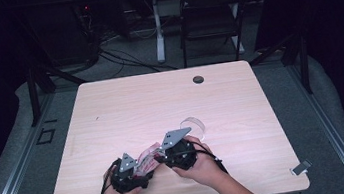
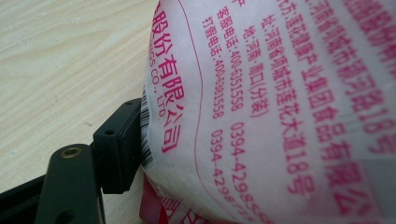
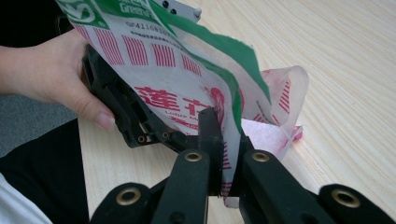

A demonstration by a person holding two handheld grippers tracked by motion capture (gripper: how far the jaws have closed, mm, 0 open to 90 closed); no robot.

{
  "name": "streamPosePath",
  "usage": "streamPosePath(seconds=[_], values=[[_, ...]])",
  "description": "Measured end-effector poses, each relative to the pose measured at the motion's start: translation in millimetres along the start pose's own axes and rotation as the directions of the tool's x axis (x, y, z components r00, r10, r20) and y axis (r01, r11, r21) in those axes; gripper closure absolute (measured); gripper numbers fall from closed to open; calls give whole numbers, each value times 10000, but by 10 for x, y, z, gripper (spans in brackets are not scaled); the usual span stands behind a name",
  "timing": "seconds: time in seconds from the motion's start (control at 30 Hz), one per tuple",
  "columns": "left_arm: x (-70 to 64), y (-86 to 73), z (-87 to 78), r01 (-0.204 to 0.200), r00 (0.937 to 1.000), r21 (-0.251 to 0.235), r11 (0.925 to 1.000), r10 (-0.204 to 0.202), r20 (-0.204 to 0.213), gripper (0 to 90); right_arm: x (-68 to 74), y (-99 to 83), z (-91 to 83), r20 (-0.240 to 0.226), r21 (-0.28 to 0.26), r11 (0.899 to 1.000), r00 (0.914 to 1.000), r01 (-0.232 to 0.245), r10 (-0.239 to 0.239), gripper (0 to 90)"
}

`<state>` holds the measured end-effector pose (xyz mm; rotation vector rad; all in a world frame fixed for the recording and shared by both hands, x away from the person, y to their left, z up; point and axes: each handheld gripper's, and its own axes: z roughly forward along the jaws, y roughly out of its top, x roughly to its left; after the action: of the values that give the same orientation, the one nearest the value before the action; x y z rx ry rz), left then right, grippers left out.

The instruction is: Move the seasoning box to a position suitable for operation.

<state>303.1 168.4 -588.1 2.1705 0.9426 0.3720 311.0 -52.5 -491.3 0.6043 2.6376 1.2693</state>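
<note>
Both pairs of jaws are clamped on one printed plastic packet (image 1: 147, 159), which hangs between the two grippers just above the near edge of the table (image 1: 126, 108). In the right gripper view the right gripper (image 3: 225, 158) pinches the packet's lower edge between its two black jaws, the film standing up out of the nip. Beyond the packet, the left gripper (image 1: 129, 176) grips its far side, with the person's left hand (image 3: 51, 70) wrapped around that tool. In the left gripper view one black jaw presses flat against the packet's barcoded edge; the other jaw is hidden behind the film, so the grasp there is judged from the pressed jaw and the packet held off the wood.

Holding opposite edges like this looks like a set-up for pulling the packet apart or tearing it open; the top already flares loose and ragged on the side away from the person.

Writing on the packet: pink Chinese print, "CO., LTD.", the numbers "400-6351558" and "0394-", a green band reading "Green", a code that seems to be "GF41161…", and large red characters.

A clear strip (image 1: 195, 124) lies just beyond the packet.
</note>
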Motion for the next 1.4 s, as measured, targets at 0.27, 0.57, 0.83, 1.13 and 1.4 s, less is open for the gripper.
streamPosePath(seconds=[0.27,0.57,0.83,1.13,1.4], values=[[-6,28,32,-41,10000,52,10000,41,-44,258,9,-21,-1,67,-30,10000,10000,-53,53,900],[-8,39,49,110,9997,167,9998,-107,-228,195,8,-26,-2,104,-61,9999,9999,-83,84,900],[-34,51,52,-40,9995,-84,10000,38,-311,331,13,-34,-8,218,-76,9999,9997,-90,91,900],[-77,48,43,-419,9968,-274,9987,399,-698,465,2,-39,-29,231,-183,9997,9996,-186,190,900],[-109,41,24,-695,9940,-498,9963,649,-879,537,-11,-46,-52,189,-285,9993,9995,-231,236,900]])
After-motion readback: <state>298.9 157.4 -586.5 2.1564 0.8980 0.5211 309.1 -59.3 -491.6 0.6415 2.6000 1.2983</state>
